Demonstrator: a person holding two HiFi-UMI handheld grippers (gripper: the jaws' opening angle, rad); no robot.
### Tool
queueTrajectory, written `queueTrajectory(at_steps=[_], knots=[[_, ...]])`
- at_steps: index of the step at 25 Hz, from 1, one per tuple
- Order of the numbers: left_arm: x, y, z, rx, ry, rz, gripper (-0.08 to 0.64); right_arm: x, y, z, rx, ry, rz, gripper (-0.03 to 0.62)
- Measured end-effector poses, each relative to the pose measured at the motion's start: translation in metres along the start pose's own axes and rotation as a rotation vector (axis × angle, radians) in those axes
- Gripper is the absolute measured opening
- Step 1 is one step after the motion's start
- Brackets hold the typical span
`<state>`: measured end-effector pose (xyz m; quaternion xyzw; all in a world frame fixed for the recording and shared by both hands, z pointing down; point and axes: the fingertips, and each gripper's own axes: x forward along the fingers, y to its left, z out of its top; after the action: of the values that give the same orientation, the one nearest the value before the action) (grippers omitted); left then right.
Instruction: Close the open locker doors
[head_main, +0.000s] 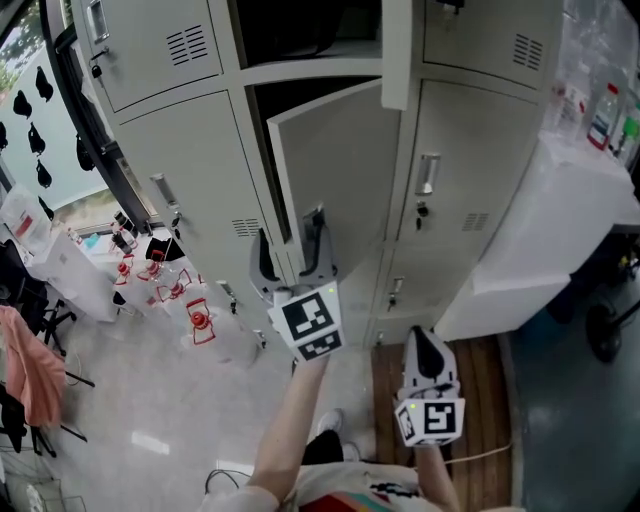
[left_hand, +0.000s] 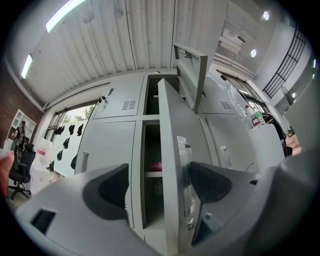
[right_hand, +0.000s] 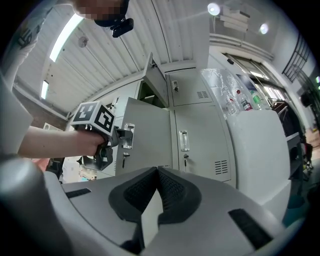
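Note:
A bank of grey lockers (head_main: 190, 170) stands ahead. In its middle column a mid-height door (head_main: 335, 170) hangs half open toward me, and the upper door (head_main: 398, 50) above it is open too. My left gripper (head_main: 292, 245) is open at this door's lower free edge, one finger on each side. In the left gripper view the door edge (left_hand: 169, 165) runs up between the fingers (left_hand: 107, 187) without touching either, and the door's handle (left_hand: 184, 165) is beside the right one. My right gripper (head_main: 428, 345) hangs lower to the right, shut and empty (right_hand: 157, 175), pointing at the closed lockers (right_hand: 200, 135).
A white covered table (head_main: 560, 230) with bottles stands against the lockers on the right. A wooden floor mat (head_main: 480, 385) lies below my right gripper. Red-labelled water bottles (head_main: 165, 285) crowd the floor at left, near a chair with pink cloth (head_main: 30, 365).

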<state>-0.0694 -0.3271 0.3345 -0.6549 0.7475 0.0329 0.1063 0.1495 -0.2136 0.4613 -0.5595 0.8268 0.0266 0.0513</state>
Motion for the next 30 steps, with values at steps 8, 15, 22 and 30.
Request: queueTrajectory(at_steps=[8,15,22,30], knots=[[0.015,0.020,-0.009,-0.058,0.018,0.022,0.377,0.029,0.013,0.006,-0.008,0.007,0.032,0.005],[0.032,0.035,-0.010,-0.077,0.014,0.031,0.377,0.047,0.019,0.011,-0.021,0.008,0.030,0.005],[0.049,0.048,-0.015,-0.102,0.013,0.031,0.379,0.065,0.025,0.010,-0.042,0.008,0.029,0.005],[0.074,0.061,-0.024,-0.134,0.018,0.024,0.379,0.093,0.033,0.017,-0.066,-0.008,0.029,0.005]])
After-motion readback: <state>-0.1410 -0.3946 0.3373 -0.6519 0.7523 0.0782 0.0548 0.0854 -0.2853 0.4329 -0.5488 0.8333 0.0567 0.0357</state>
